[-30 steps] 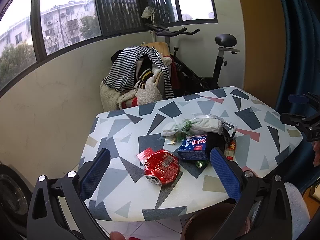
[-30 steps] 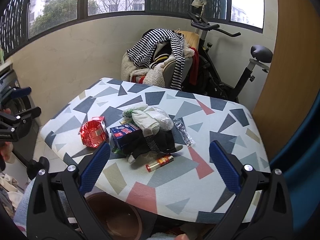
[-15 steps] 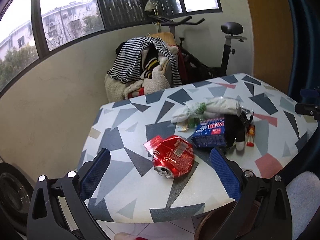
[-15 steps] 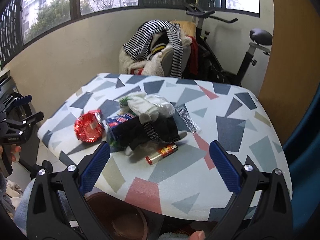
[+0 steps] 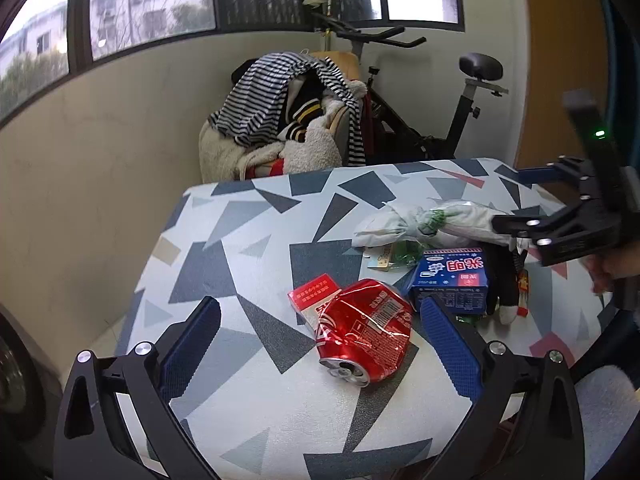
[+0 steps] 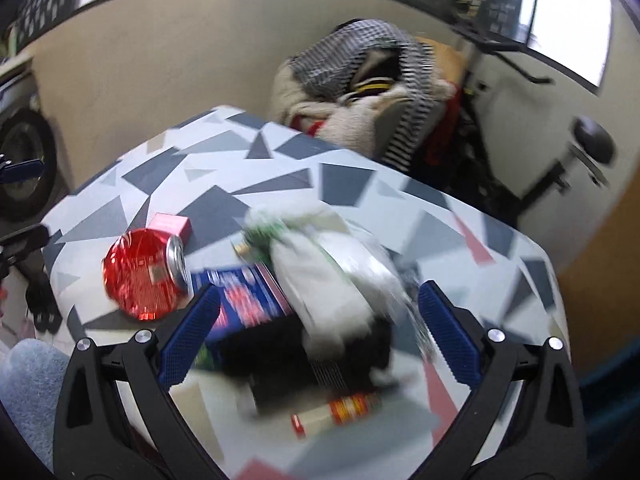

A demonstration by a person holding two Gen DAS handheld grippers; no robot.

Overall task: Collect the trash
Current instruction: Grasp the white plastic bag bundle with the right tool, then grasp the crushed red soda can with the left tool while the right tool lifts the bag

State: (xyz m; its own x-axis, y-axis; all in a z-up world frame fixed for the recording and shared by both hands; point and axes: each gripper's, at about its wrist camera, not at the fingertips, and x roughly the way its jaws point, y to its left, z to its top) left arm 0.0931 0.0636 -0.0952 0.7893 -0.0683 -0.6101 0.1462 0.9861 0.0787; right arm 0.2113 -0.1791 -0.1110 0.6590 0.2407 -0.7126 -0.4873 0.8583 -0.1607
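Note:
A pile of trash lies on the patterned table (image 5: 248, 236). A crushed red can (image 5: 366, 334) lies nearest my left gripper (image 5: 320, 344), which is open and empty just in front of it. Beside the can are a small red box (image 5: 314, 292), a blue carton (image 5: 454, 278) and a white plastic bag (image 5: 424, 222). In the blurred right wrist view, my right gripper (image 6: 318, 332) is open and empty over the white bag (image 6: 324, 276), black cloth (image 6: 280, 364) and blue carton (image 6: 248, 296). A red-and-yellow tube (image 6: 340, 410) lies at the front. The can (image 6: 144, 276) is to its left.
A chair heaped with striped and fleece clothes (image 5: 288, 120) and an exercise bike (image 5: 448, 112) stand behind the table. A washing machine drum (image 6: 24, 168) is at the left. The right gripper's body (image 5: 572, 224) reaches over the table's right side.
Both grippers have moved closer to the table. The right gripper has swung quickly left and down over the pile, blurring its view. The trash has not moved.

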